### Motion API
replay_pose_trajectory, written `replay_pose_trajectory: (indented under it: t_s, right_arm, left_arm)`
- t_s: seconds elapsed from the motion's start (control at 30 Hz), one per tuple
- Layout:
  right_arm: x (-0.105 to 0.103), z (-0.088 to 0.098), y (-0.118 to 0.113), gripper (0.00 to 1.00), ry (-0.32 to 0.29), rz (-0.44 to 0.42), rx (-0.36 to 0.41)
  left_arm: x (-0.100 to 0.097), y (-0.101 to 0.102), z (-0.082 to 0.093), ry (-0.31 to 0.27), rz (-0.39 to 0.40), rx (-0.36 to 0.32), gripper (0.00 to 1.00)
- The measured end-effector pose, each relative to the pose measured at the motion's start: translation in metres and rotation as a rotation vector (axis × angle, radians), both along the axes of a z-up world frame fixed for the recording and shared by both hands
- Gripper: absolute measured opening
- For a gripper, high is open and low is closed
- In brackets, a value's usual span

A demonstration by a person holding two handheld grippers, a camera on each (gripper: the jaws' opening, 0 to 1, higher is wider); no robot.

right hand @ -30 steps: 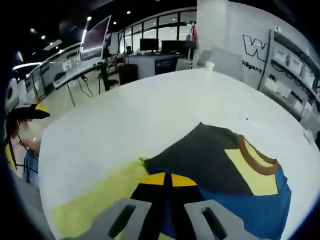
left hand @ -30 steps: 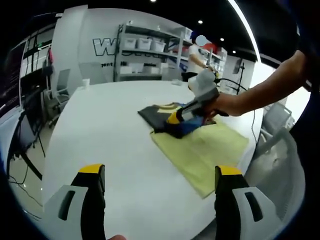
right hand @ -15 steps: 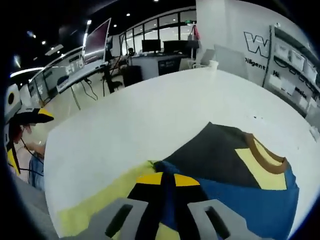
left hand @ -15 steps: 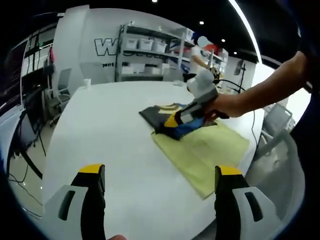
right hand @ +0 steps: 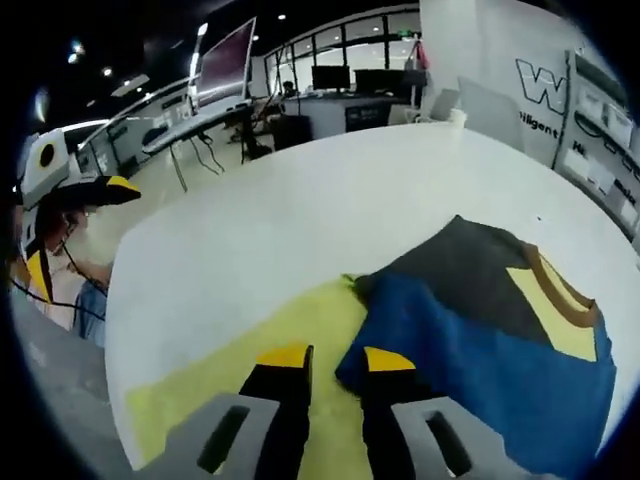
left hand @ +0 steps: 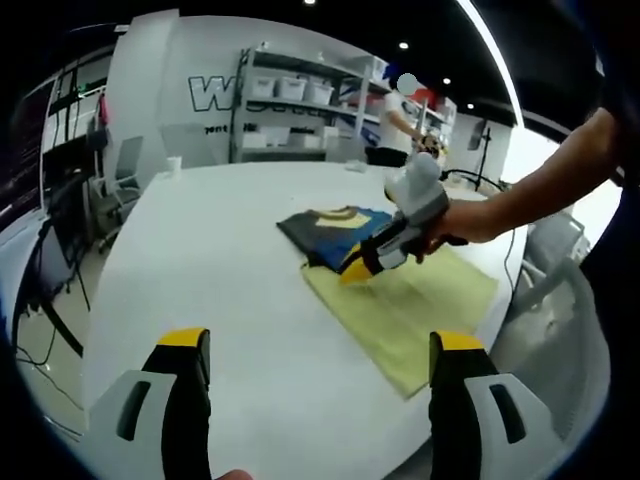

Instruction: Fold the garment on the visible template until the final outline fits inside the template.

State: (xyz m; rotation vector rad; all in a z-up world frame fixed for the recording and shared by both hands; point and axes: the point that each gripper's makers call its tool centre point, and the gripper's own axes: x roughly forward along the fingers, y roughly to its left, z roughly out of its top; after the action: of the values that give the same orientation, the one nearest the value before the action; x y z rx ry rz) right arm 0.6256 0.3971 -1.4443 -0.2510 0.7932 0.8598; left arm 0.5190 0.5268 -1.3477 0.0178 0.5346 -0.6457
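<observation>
The garment (left hand: 330,224) lies folded on the white table (left hand: 220,270), blue layer on top of dark grey, with a yellow panel and a brown collar at its far end. Its near edge overlaps the yellow template (left hand: 410,300). A hand holds my right gripper (left hand: 362,266) low over the template, just at the garment's near edge. In the right gripper view its jaws (right hand: 335,358) stand slightly apart with template (right hand: 260,320) showing between them and the blue cloth (right hand: 480,330) beside the right fingertip. My left gripper (left hand: 310,345) hovers open near the table's front, and it appears again at the left edge (right hand: 75,232).
Metal shelves (left hand: 290,90) with white bins and a person (left hand: 400,112) stand behind the table. A white cup (left hand: 172,165) sits near the far edge, an office chair (left hand: 125,165) beyond it. Desks with monitors (right hand: 330,85) line the room's other side.
The right gripper was shut on the garment's blue fold; it has let go, its jaws have parted and it has drawn back over the template. The blue layer now lies flat.
</observation>
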Motion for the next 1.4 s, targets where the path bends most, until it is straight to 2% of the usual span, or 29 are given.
replay_pose_trajectory:
  t_s: [0.03, 0.13, 0.17, 0.23, 0.27, 0.3, 0.37, 0.43, 0.47, 0.5, 0.53, 0.63, 0.67, 0.77, 0.93, 1.03, 1.1, 1.17, 1.27, 1.4]
  right_arm:
    - [-0.001, 0.002, 0.002, 0.11, -0.022, 0.004, 0.008]
    - [0.0, 0.002, 0.001, 0.09, -0.028, -0.003, -0.006]
    - [0.006, 0.003, -0.007, 0.08, -0.064, -0.004, -0.066]
    - [0.017, 0.011, -0.011, 0.1, -0.167, -0.006, -0.082]
    - [0.019, 0.011, -0.015, 0.14, -0.169, -0.023, -0.094]
    - [0.018, 0.008, -0.017, 0.16, -0.155, -0.026, -0.101]
    - [0.009, -0.003, -0.016, 0.14, -0.06, -0.017, -0.098]
    - [0.013, 0.0, -0.015, 0.15, -0.103, -0.018, -0.089]
    - [0.012, -0.002, -0.015, 0.14, -0.094, -0.02, -0.1]
    - [0.014, -0.002, -0.016, 0.13, -0.119, 0.003, -0.125]
    - [0.014, -0.002, -0.017, 0.11, -0.123, 0.007, -0.146]
    - [0.02, -0.001, -0.021, 0.04, -0.117, -0.006, -0.136]
    - [0.022, 0.0, -0.023, 0.0, -0.103, -0.027, -0.118]
    - [0.019, 0.002, -0.024, 0.0, 0.007, -0.115, -0.034]
    - [0.011, 0.01, -0.024, 0.0, -0.029, -0.059, -0.029]
    - [0.004, 0.002, -0.025, 0.0, -0.019, -0.008, -0.052]
    - [0.003, 0.003, -0.026, 0.0, -0.031, -0.002, -0.039]
    - [0.002, 0.008, -0.026, 0.08, -0.028, -0.012, -0.01]
    - [0.003, 0.02, -0.027, 0.24, -0.063, -0.011, 0.025]
    - [0.005, 0.033, -0.042, 0.24, -0.087, -0.026, 0.029]
  left_arm:
    - [0.0, 0.0, 0.001, -0.002, 0.0, 0.0, 0.88]
    - [0.001, 0.0, 0.002, -0.005, 0.002, -0.004, 0.88]
    - [0.002, 0.0, 0.002, -0.005, 0.002, -0.003, 0.88]
    - [0.001, 0.0, 0.003, -0.007, 0.001, 0.0, 0.88]
    - [0.001, 0.0, 0.003, -0.008, 0.002, -0.001, 0.88]
    - [0.001, 0.001, 0.003, -0.007, 0.003, -0.002, 0.88]
    - [0.0, 0.001, 0.002, -0.004, 0.007, -0.003, 0.88]
    - [-0.001, 0.002, 0.002, -0.005, 0.009, -0.001, 0.88]
    - [-0.001, 0.003, 0.003, -0.006, 0.009, 0.0, 0.88]
    - [-0.001, 0.004, 0.003, -0.006, 0.012, -0.002, 0.88]
    - [-0.001, 0.004, 0.003, -0.005, 0.014, -0.003, 0.88]
    - [0.0, 0.006, 0.003, -0.004, 0.017, 0.002, 0.88]
    - [0.0, 0.006, 0.003, -0.004, 0.017, 0.002, 0.88]
    - [0.0, 0.006, 0.005, -0.009, 0.012, 0.009, 0.88]
    - [0.002, 0.004, 0.005, -0.008, 0.008, 0.011, 0.88]
    - [0.003, 0.0, 0.006, -0.009, 0.002, 0.009, 0.88]
    - [0.003, -0.004, 0.006, -0.01, -0.008, 0.015, 0.88]
    - [0.004, -0.006, 0.008, -0.013, -0.012, 0.011, 0.88]
    - [0.005, -0.009, 0.009, -0.016, -0.02, 0.013, 0.88]
    - [0.006, -0.015, 0.009, -0.022, -0.034, 0.013, 0.88]
